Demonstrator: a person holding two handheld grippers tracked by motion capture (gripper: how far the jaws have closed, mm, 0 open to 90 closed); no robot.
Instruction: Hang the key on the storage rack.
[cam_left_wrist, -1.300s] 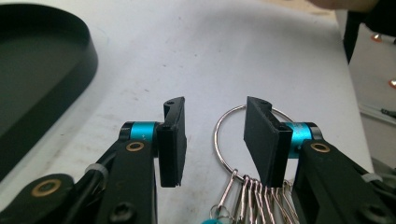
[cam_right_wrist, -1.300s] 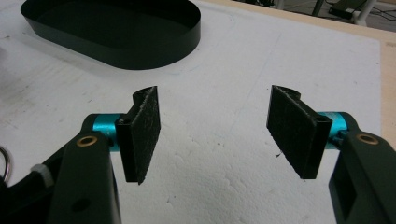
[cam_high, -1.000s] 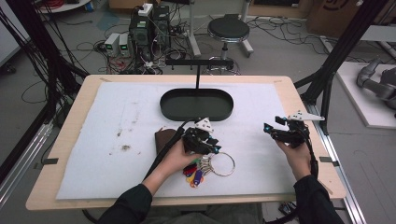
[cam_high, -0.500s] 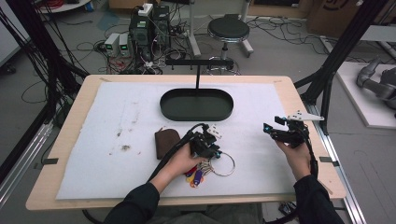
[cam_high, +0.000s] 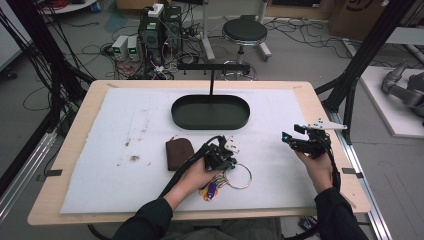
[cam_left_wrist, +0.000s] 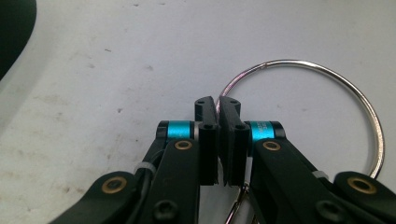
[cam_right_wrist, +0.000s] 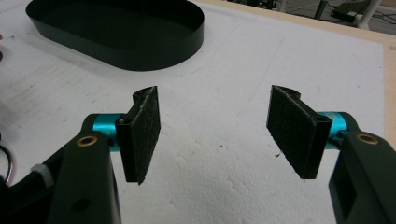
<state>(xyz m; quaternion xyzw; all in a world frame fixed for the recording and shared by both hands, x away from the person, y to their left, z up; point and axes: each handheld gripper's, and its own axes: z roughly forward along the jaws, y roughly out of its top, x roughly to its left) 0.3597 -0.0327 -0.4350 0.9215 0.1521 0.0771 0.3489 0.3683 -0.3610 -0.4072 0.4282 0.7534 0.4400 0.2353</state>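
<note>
Left gripper (cam_left_wrist: 217, 105) has shifted right, pinching the key ring (cam_left_wrist: 327, 84); right gripper (cam_right_wrist: 215, 126) gapes.

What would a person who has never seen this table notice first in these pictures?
Probably the left gripper near the front middle of the table, its jaws shut on a big metal ring with coloured tags beside the hand. Next, the black oval tray at the centre back, with a brown pouch in front of it to the left. The right gripper is held open at the right side, with nothing between its jaws.
</note>
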